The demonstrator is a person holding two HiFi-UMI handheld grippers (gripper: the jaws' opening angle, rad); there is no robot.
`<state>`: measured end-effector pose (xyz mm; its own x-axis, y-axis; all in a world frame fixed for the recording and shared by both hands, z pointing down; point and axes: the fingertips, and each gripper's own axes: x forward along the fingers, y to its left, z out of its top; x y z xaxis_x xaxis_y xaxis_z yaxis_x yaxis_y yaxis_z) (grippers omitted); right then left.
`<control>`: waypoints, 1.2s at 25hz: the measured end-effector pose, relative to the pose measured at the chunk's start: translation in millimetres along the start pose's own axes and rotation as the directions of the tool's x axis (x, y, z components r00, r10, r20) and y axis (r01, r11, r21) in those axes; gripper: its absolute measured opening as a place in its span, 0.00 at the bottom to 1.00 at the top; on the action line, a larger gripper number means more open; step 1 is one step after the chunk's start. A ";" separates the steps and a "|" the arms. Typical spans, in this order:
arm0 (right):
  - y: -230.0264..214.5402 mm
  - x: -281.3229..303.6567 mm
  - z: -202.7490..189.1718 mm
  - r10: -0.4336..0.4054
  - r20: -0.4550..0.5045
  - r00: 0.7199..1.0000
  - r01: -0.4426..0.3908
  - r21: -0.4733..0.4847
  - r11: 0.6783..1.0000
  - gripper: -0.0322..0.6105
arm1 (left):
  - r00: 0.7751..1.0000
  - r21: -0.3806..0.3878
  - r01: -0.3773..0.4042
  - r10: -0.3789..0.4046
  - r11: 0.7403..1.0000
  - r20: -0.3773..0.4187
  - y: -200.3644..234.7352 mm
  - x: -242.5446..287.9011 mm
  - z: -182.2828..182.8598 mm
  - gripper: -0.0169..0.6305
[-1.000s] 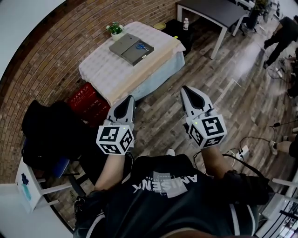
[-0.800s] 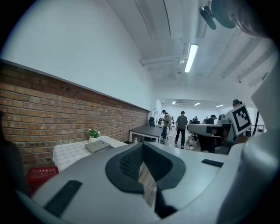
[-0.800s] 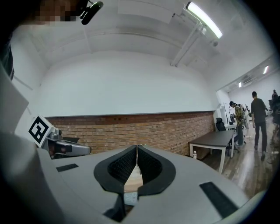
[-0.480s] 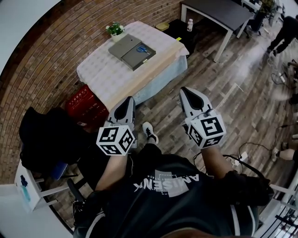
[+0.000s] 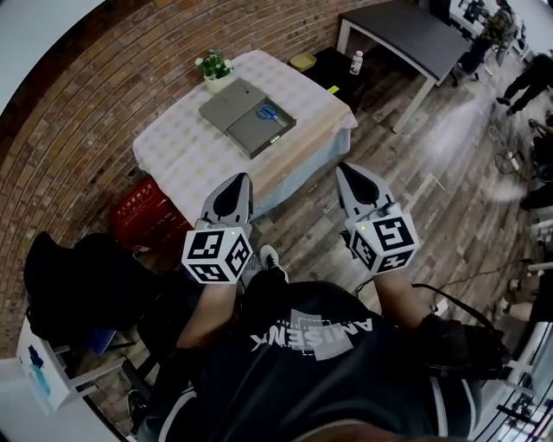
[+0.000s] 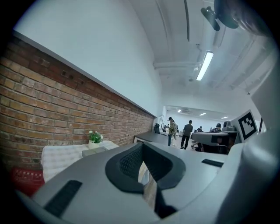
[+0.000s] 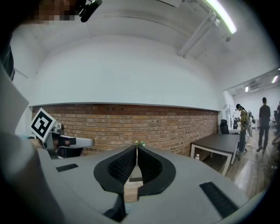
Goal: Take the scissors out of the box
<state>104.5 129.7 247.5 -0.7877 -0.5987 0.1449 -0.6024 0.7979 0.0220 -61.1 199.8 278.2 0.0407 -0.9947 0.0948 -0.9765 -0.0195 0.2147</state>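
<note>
A flat grey box (image 5: 247, 117) lies open on a low table under a checked cloth (image 5: 186, 147). The blue-handled scissors (image 5: 268, 111) rest inside the box near its right side. Both grippers hang in the air short of the table's near edge, pointing toward it. My left gripper (image 5: 241, 179) is shut and empty; in the left gripper view its tips (image 6: 142, 145) meet, with the box (image 6: 93, 152) far ahead. My right gripper (image 5: 343, 169) is also shut and empty (image 7: 137, 145).
A small potted plant (image 5: 213, 66) stands at the table's far corner beside the box. A red crate (image 5: 143, 211) sits on the floor left of the table. A dark table (image 5: 406, 26) and a bottle (image 5: 357, 60) stand at the back right; people stand farther off.
The person has walked toward the table, so it sits nearer and lower in the head view. Both grippers moved forward with the body and stayed shut.
</note>
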 end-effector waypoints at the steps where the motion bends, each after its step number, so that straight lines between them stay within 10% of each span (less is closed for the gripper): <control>1: -0.3 15.0 3.0 0.002 -0.009 1.000 -0.002 -0.008 1.000 0.11 | 1.000 0.004 -0.002 0.002 1.000 0.000 12.2 8.9 5.4 0.05; 14: -7.9 188.6 25.6 -0.009 -0.038 0.999 0.009 -0.007 1.000 0.12 | 0.999 -0.018 -0.044 0.043 0.999 -0.031 157.9 90.3 35.4 0.05; 30: -41.9 263.8 20.3 0.016 -0.070 0.997 -0.015 0.016 1.000 0.12 | 0.997 -0.010 0.030 -0.031 0.999 -0.073 193.3 161.7 43.9 0.05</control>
<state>-80.7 -63.1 264.7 -0.7866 -0.5791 0.2143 -0.5922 0.8058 0.0037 -252.6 30.8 292.4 0.0864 -0.9835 0.1590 -0.9727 -0.0488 0.2268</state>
